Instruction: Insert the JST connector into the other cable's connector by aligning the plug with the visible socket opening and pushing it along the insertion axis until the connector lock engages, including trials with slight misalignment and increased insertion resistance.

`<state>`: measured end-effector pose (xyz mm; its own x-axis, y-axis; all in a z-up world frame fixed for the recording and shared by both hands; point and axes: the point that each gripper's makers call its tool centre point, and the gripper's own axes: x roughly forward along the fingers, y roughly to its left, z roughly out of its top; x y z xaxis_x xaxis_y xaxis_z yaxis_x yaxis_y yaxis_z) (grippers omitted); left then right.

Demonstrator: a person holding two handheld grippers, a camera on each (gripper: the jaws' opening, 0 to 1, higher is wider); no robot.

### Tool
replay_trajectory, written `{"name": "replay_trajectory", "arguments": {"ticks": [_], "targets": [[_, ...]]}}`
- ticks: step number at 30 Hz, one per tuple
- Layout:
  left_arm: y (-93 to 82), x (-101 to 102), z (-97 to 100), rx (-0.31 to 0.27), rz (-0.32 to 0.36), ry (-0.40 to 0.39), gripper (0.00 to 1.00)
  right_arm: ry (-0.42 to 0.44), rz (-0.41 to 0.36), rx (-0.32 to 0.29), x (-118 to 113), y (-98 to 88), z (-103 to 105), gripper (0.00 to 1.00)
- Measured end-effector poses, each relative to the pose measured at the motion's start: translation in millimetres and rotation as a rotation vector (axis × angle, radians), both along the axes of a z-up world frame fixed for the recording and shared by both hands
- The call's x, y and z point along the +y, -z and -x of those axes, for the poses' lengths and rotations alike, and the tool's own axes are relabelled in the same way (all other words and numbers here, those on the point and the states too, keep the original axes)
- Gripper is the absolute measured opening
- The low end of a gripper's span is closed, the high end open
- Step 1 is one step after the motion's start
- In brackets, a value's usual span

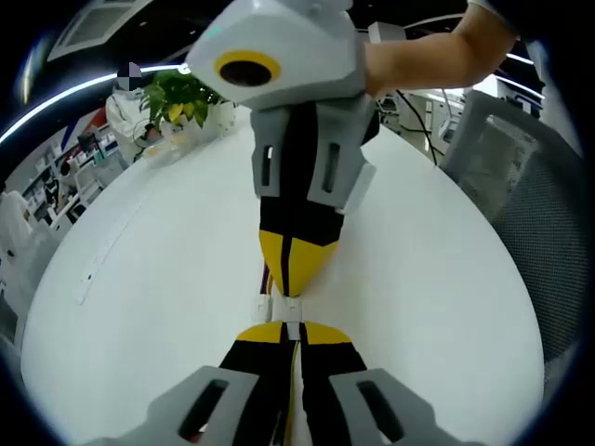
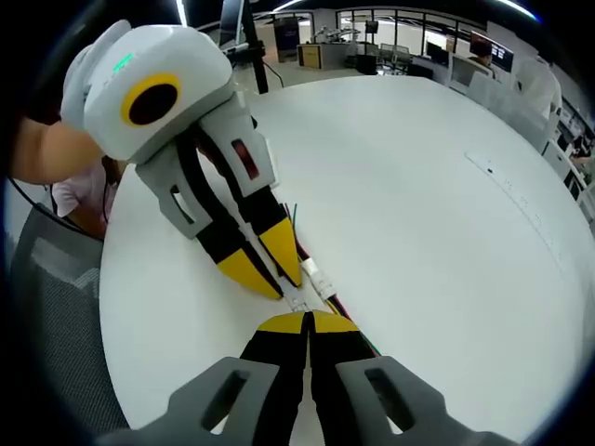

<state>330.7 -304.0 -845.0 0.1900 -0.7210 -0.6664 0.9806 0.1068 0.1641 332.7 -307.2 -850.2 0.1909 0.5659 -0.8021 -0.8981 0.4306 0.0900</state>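
The left gripper (image 1: 290, 327) rises from the bottom of the left gripper view with its yellow-tipped black jaws pressed together on a small white plastic connector (image 1: 282, 305). Facing it tip to tip, the right gripper (image 1: 293, 279) comes down from above, its jaws likewise closed on the connector's other end; a person's hand (image 1: 437, 46) holds its grey, angular shell. In the right gripper view the right gripper (image 2: 307, 321) meets the left gripper (image 2: 279, 283) over the white connector (image 2: 311, 288), with thin red and dark wires (image 2: 349, 316) trailing from it just beside the jaws. The connector sits low over the smooth white tabletop (image 1: 139, 279), well in from its curved edges. No writing or brand can be read on the grippers or the connector. Near the far edge of the tabletop stands a leafy green plant (image 1: 177, 93). A grey mesh chair back (image 1: 548, 251) stands beside the tabletop's edge.
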Motion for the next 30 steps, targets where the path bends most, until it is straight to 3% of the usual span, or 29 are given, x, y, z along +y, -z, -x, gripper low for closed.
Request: {"name": "replay_trajectory", "arguments": {"ticks": [11,16,26,30], "targets": [[-0.9,0.0,0.6,0.009,0.002,-0.012,0.00,-0.027,0.006,-0.027,-0.9,1.1,-0.2,0.00],[-11.1,-0.1,-1.9,0.009,0.033,-0.033,0.01,-0.039,0.024,-0.046,-3.2,0.1,0.2,0.00],[-21.0,10.0,0.6,0.003,0.031,-0.075,0.06,0.003,0.008,-0.081,-9.9,-17.0,-5.8,0.00],[-34.1,15.2,2.1,0.001,0.060,-0.111,0.07,0.012,-0.003,-0.097,-11.6,-27.0,-3.2,0.00]]}}
